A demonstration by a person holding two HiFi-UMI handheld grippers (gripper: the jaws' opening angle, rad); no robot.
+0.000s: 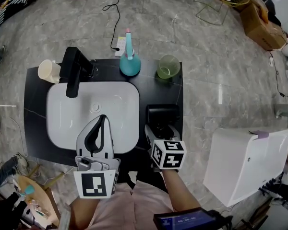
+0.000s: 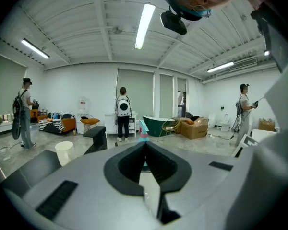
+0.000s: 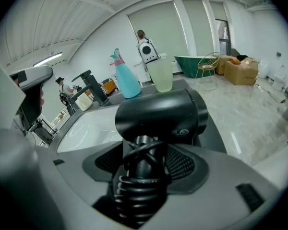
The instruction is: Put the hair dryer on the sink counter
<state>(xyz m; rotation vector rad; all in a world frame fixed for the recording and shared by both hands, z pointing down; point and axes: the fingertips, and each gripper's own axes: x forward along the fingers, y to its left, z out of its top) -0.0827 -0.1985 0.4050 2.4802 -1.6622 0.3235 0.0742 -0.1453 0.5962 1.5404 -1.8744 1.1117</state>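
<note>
The black hair dryer [image 1: 162,115] lies on the dark sink counter [image 1: 38,95], just right of the white basin [image 1: 93,104]. In the right gripper view its barrel [image 3: 158,111] points away from me. Its handle, wound with black cord, runs down between the jaws. My right gripper [image 1: 161,128] stands open around that handle; the ribbed pads [image 3: 185,162] sit a little off it on each side. My left gripper [image 1: 103,118] hovers over the basin's front edge, shut, with nothing in it [image 2: 145,145].
A black faucet [image 1: 76,68], a cream cup [image 1: 49,71], a teal spray bottle [image 1: 129,61] and a green cup [image 1: 168,67] line the counter's back edge. A white cabinet [image 1: 245,162] stands to the right. People stand far off in the room.
</note>
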